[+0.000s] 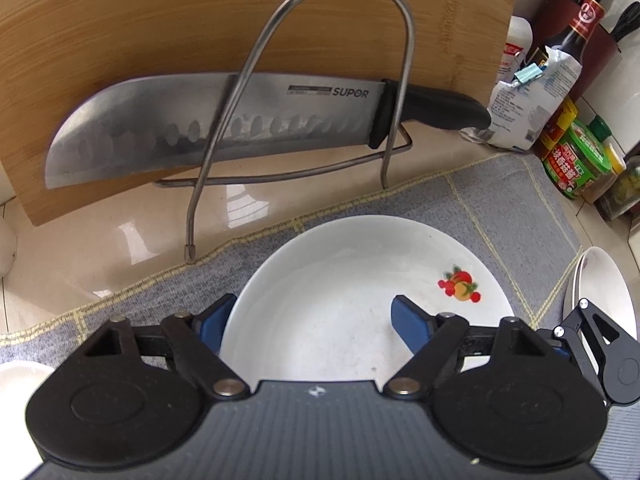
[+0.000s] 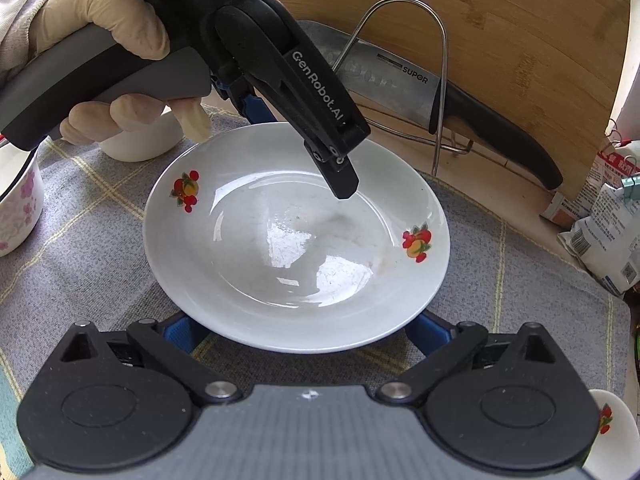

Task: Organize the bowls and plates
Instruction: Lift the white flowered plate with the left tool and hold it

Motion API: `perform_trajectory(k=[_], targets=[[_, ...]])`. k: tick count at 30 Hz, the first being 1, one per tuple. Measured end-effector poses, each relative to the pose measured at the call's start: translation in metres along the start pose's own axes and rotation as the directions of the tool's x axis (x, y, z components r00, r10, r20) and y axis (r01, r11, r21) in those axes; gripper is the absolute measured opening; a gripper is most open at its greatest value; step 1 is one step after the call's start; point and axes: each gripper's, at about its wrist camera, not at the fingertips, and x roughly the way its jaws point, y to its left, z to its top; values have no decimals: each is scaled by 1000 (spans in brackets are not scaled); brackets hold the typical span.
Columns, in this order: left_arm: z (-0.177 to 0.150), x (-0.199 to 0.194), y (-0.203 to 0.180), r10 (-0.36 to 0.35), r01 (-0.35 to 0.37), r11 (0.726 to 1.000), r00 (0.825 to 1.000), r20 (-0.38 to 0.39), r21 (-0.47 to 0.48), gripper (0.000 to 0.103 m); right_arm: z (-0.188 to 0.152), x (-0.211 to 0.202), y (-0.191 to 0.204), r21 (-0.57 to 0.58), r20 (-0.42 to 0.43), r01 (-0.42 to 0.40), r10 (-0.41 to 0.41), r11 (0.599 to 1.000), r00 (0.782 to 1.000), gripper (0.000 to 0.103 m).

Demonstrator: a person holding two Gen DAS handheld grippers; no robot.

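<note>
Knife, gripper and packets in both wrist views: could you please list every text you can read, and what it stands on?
"SUPOR": knife blade.
"GenRobot.AI": arm of the left hand-held gripper, right wrist view.
Fine print beside "SUPOR": too small.
Jar, bottle and white packet labels: too blurred to read.

White plate [image 2: 296,240] on grey cloth [image 2: 92,240], left tool [image 2: 316,176] above it

Glossy beige countertop [image 1: 100,256] under grey checked cloth [image 1: 500,208], daylight glare.
</note>
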Motion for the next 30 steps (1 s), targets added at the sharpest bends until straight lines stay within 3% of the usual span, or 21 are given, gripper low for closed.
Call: perform_trajectory(k=[30], targets=[[-4,-5,0,-25,24,999,999,30,35,83,-4,-5,-1,23,14,-4,3,1000,1000,103]])
